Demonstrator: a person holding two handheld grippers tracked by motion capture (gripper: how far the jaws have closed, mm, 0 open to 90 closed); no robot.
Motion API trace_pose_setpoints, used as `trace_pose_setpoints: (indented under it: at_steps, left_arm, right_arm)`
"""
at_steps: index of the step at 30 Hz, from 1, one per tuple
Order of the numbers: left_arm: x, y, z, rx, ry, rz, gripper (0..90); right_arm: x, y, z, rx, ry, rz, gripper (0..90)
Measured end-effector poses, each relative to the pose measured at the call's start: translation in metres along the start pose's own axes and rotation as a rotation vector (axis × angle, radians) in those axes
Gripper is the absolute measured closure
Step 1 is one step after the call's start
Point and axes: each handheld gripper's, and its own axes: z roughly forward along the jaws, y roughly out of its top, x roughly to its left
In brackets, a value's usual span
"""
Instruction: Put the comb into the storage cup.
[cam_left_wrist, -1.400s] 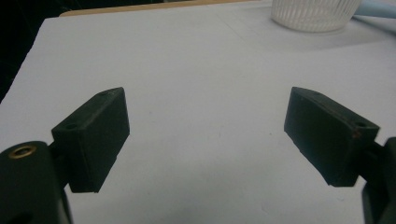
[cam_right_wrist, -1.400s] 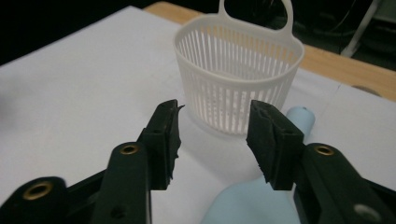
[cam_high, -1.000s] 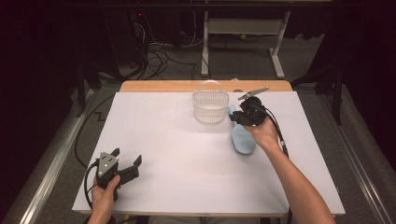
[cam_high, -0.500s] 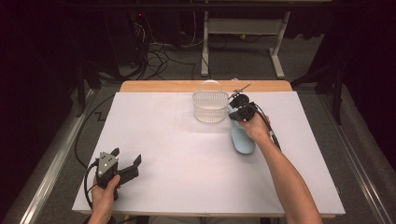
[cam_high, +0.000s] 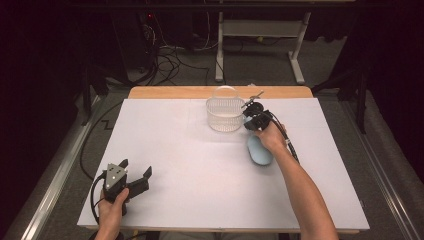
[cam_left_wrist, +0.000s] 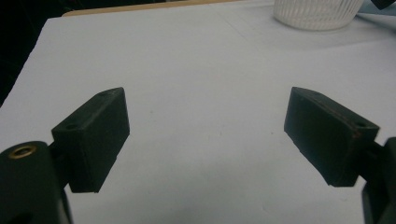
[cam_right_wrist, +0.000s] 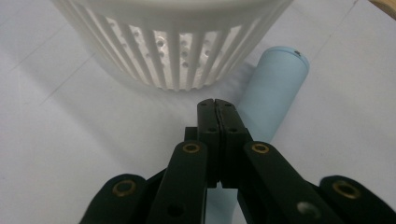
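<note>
While jaws stayed pressed together, hovered right gripper (cam_right_wrist: 215, 105) near basket (cam_high: 225, 114); pale-blue tube (cam_right_wrist: 273, 93) ungrasped; left gripper (cam_left_wrist: 205, 135) spread apart, idle.

probably lab: floor cables (cam_high: 170, 60), rig table (cam_high: 220, 93)

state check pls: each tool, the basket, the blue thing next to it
Left tool: jaws wide open, empty, at the near left of the table.
Right tool: jaws shut together, nothing between them, tips close to the basket's wall.
White basket: upright on the table; contents cannot be told.
Light blue object: lying flat beside the basket, not gripped.
Table: covered in white paper.
</note>
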Motion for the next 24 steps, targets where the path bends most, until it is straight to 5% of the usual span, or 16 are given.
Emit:
trace_pose_setpoints:
  at_steps: [24]
  left_arm:
    - [-0.001,0.000,0.000,-0.002,0.005,0.001,15.0]
  right_arm:
    - [-0.016,-0.005,-0.002,0.029,-0.027,0.032,90.0]
